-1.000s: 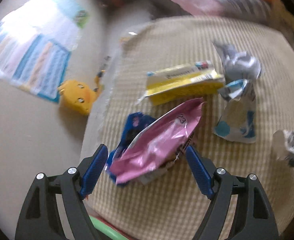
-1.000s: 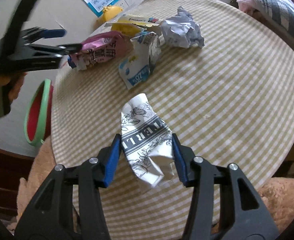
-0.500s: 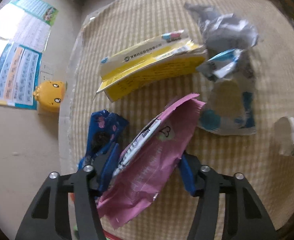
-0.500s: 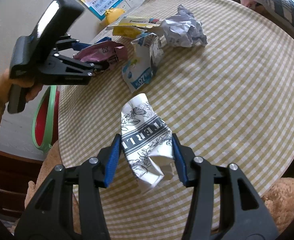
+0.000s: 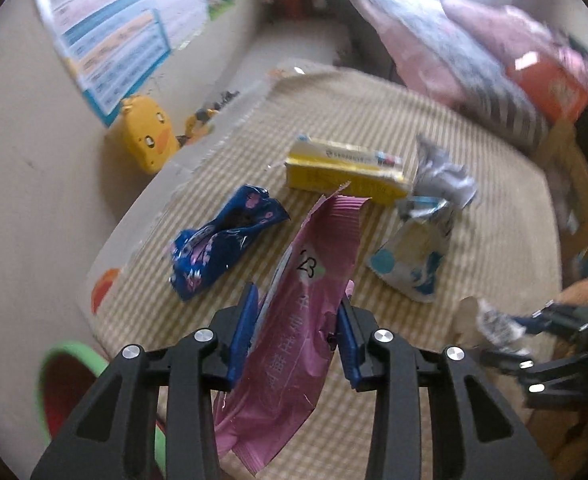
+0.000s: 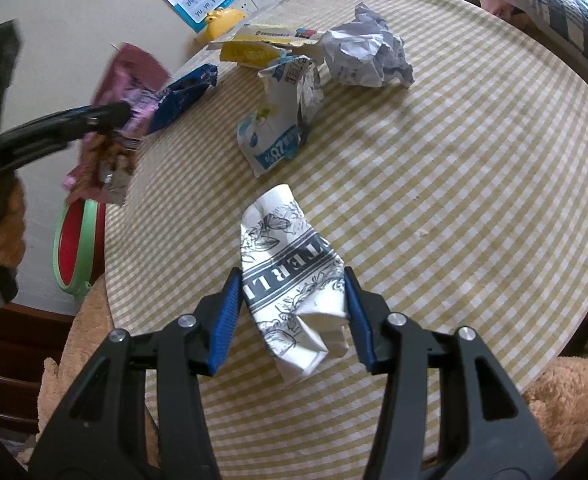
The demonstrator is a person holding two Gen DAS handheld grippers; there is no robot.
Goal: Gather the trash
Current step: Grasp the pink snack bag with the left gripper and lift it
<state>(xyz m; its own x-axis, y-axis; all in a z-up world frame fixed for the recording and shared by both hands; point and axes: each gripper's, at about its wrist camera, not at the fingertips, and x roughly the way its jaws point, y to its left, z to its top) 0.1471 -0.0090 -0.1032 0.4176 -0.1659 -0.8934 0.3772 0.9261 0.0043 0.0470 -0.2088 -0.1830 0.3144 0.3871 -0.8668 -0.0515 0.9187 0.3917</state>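
My left gripper [image 5: 297,300] has its jaws closing, and the pads press on a pink snack wrapper [image 5: 314,256]. In the right wrist view that wrapper [image 6: 129,76] hangs off the round table's left edge, above a green-rimmed red bin [image 6: 77,248]. My right gripper [image 6: 290,280] is shut on a crumpled white paper with black print [image 6: 289,240], held over the checked tablecloth [image 6: 454,200]. On the cloth lie a blue wrapper [image 5: 221,244], a flattened yellow carton [image 5: 346,172], a white and blue packet [image 5: 414,256] and a grey paper ball [image 5: 442,172].
A yellow duck toy [image 5: 145,136] sits against the wall under a poster [image 5: 109,40], behind the table. Bedding [image 6: 554,8] lies at the far right. A furry brown cushion [image 6: 566,392] shows below the table's near edge. A hand [image 6: 5,220] grips the left tool's handle.
The left gripper's jaws have closed in on the pink wrapper and lifted it off the cloth, rolling and moving toward the table's left edge. The blue wrapper now lies uncovered. The right gripper stayed still.
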